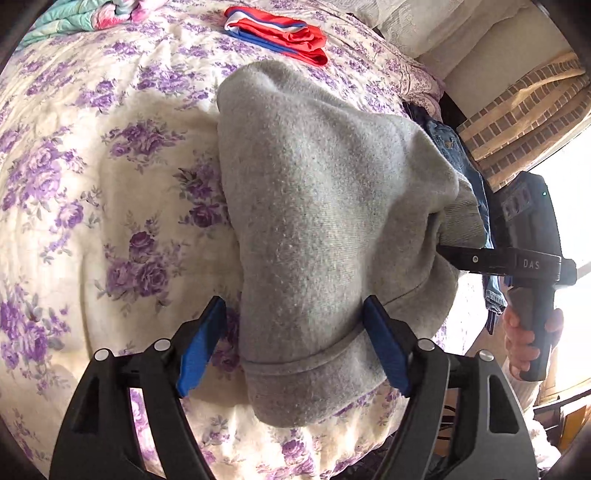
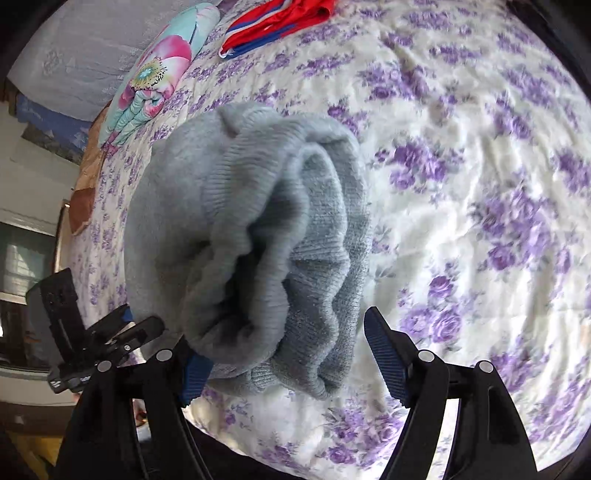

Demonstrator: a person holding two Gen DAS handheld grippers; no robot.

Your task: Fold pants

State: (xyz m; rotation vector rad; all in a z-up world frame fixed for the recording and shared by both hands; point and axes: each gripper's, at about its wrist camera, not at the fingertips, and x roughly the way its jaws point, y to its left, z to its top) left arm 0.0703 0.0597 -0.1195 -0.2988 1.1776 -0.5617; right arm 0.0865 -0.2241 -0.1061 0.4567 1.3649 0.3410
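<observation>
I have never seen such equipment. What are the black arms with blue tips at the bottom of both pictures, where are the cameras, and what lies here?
No robot: a person holds one two-finger gripper in each hand. Each picture comes from a camera on a gripper, looking along its blue fingers: the first from the left gripper, the second from the right gripper. Each has a bundle of grey fleece pants between its fingers, above a bedcover with purple flowers. Whether they squeeze it, I cannot tell. Farther away lie a red striped garment and a rolled flowered quilt.
</observation>
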